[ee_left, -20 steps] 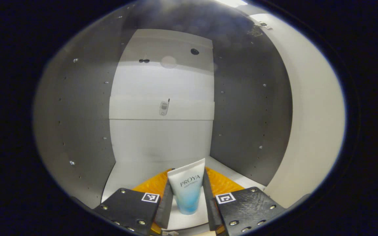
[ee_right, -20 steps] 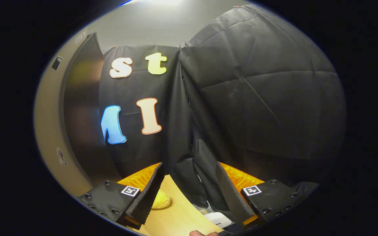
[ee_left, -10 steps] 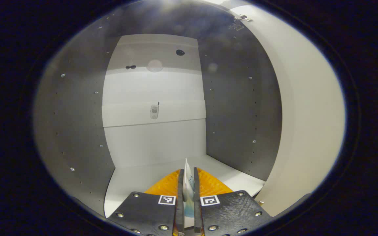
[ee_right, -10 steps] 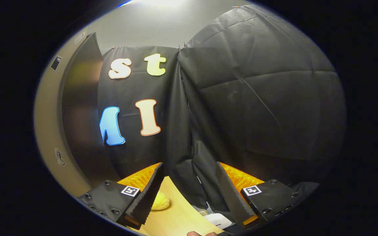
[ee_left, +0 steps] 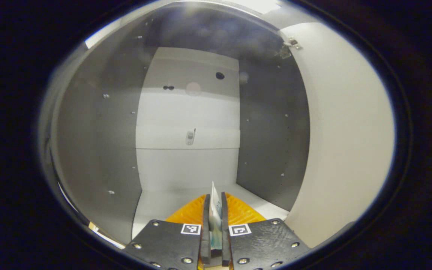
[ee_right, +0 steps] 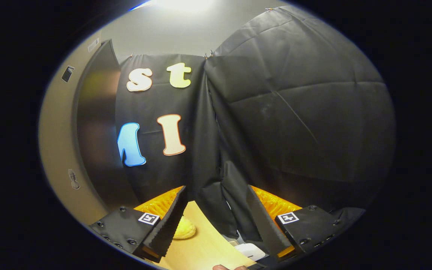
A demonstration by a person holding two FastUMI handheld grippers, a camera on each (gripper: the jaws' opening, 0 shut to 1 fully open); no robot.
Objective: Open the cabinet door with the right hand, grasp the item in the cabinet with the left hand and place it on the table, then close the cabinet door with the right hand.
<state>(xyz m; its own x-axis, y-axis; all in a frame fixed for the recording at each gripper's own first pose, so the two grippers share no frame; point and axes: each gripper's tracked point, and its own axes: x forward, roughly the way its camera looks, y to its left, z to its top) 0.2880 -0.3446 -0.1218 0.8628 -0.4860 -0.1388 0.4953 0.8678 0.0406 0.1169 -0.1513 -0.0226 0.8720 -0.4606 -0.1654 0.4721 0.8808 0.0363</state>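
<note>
Cabinet interior: grey side walls [ee_left: 99, 150] dotted with small holes, a white back panel [ee_left: 188, 157] with a tiny sticker, and a white floor [ee_left: 163, 204].
Cabinet door: swung open, its pale inner face [ee_left: 347, 142] to the right in the left gripper view; in the right gripper view its dark edge [ee_right: 94, 135] stands at the left.
Left gripper [ee_left: 213, 225]: fingers clenched on the white tube [ee_left: 213, 208], which stands upright and thin between them, just above the cabinet floor.
Right gripper [ee_right: 216, 217]: fingers spread wide, holding nothing, over the wooden table [ee_right: 201, 247].
Table items: a yellow bun-like thing [ee_right: 184, 229] just beside the right gripper's left finger, and a white object [ee_right: 248, 250] at the table's far edge.
Booth: black cloth wall [ee_right: 294, 112] behind.
</note>
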